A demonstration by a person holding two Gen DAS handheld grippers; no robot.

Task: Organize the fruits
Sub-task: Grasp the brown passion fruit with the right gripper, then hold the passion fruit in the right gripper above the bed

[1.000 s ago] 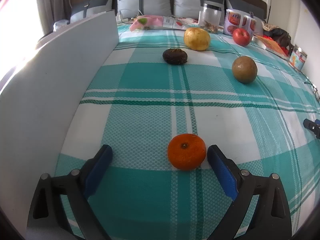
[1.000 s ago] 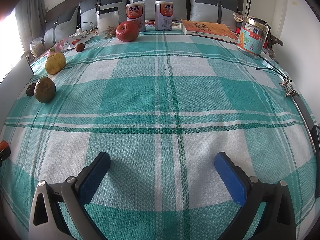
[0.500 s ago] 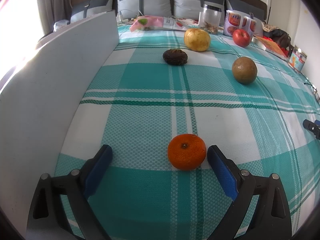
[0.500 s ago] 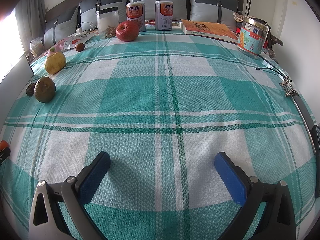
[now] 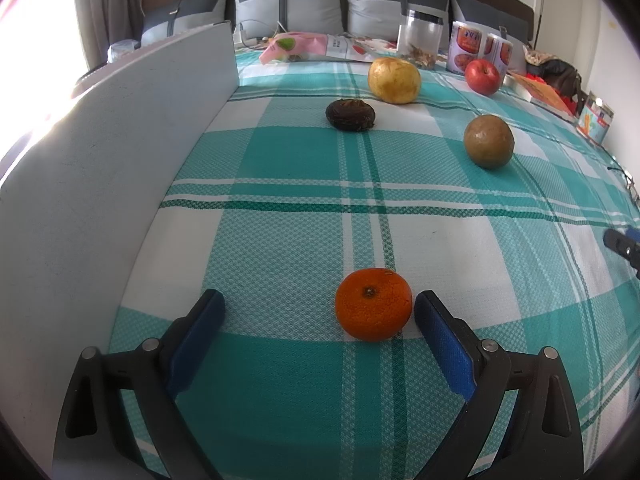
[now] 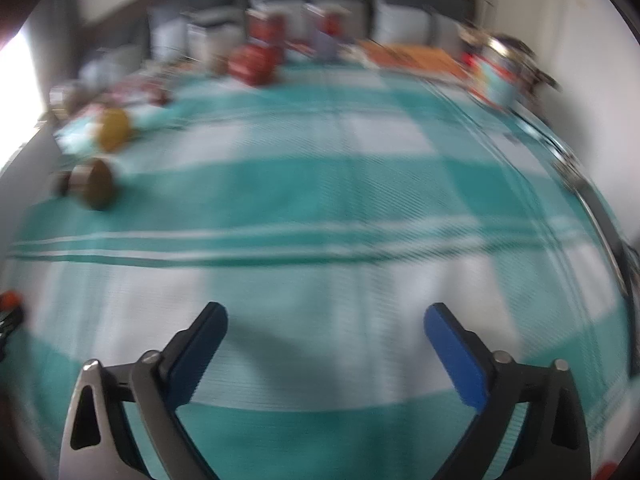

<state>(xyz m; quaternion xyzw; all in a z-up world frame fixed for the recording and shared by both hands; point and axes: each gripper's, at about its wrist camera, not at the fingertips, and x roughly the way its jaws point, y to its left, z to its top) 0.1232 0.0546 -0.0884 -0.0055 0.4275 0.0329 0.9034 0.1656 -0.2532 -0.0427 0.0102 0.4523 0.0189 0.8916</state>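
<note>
Left wrist view: nothing is gathered yet; the orange [image 5: 373, 309] lies ungripped between the wide-open left gripper [image 5: 319, 312], other fruits scattered toward twelve o'clock; the right gripper [image 6: 326, 322], wide, just narrowing slightly, holds nothing.

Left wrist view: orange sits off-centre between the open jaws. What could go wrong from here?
1. The orange lies close to one pad of the left gripper; an off-centre close may roll it away.
2. The right wrist view is motion-blurred. The right gripper, whose empty jaws have just been closing a little, is hard to aim at the brown fruit.
</note>
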